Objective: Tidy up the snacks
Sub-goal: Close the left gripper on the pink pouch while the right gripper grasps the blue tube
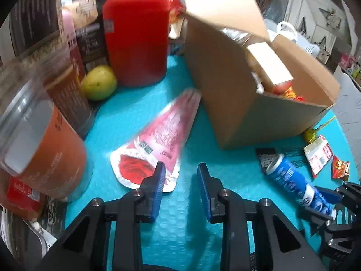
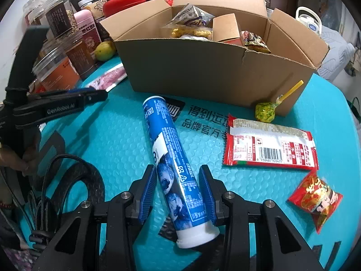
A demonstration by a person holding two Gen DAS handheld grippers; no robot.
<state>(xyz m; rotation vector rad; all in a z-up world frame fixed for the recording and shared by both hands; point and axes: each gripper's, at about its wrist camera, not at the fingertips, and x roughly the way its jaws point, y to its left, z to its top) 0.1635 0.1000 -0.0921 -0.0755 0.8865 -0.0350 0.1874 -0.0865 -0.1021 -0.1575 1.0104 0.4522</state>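
A blue cookie tube (image 2: 174, 171) lies on the teal mat, between the open fingers of my right gripper (image 2: 178, 187), whose pads stand on either side of it with small gaps. The tube also shows in the left wrist view (image 1: 295, 180). My left gripper (image 1: 180, 180) is open and empty, just above the near end of a pink-and-red pouch (image 1: 158, 140) lying flat. The open cardboard box (image 2: 203, 67) holds several snacks. A red flat packet (image 2: 270, 146), a small red bag (image 2: 315, 201) and a green lollipop (image 2: 266, 111) lie on the mat to the right.
Jars (image 1: 40, 144), a red canister (image 1: 137, 38) and a green fruit (image 1: 99, 82) crowd the back left. The left gripper's body (image 2: 56, 107) and black cables (image 2: 67, 180) lie at the left in the right wrist view. The mat's edge (image 2: 347, 117) curves away at the right.
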